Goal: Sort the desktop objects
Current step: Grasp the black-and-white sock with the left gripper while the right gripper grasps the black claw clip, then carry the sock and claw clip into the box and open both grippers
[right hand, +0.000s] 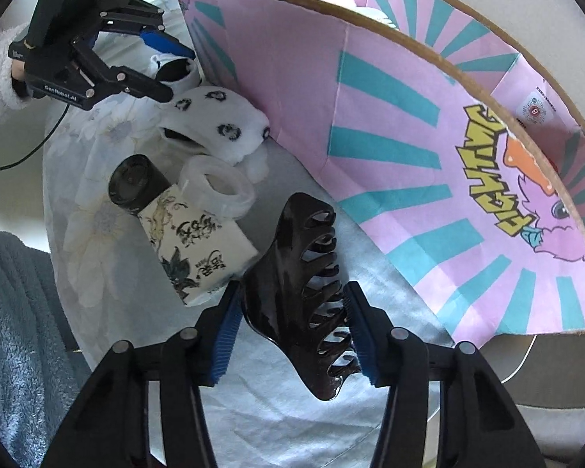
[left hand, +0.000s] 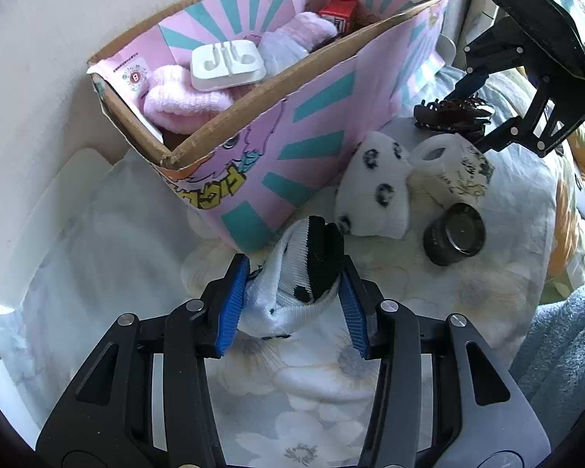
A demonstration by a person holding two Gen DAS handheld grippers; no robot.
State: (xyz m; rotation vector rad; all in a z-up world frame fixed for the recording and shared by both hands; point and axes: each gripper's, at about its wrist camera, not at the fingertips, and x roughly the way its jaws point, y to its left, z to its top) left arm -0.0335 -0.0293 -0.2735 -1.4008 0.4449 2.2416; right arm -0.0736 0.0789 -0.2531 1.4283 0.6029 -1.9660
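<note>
In the left wrist view my left gripper is shut on a white and black sock, bunched between the blue pads just in front of the pink and teal cardboard box. In the right wrist view my right gripper is shut on a dark glossy hair claw, which lies on the floral cloth beside the box wall. Between the two grippers lie a white sock with black spots and an ink-painted bottle with a black cap.
The box holds pink fluffy items, a white plastic holder and a red carton. A translucent ring lies against the bottle. A grey fleece blanket borders the cloth. A sleeved hand holds the left gripper.
</note>
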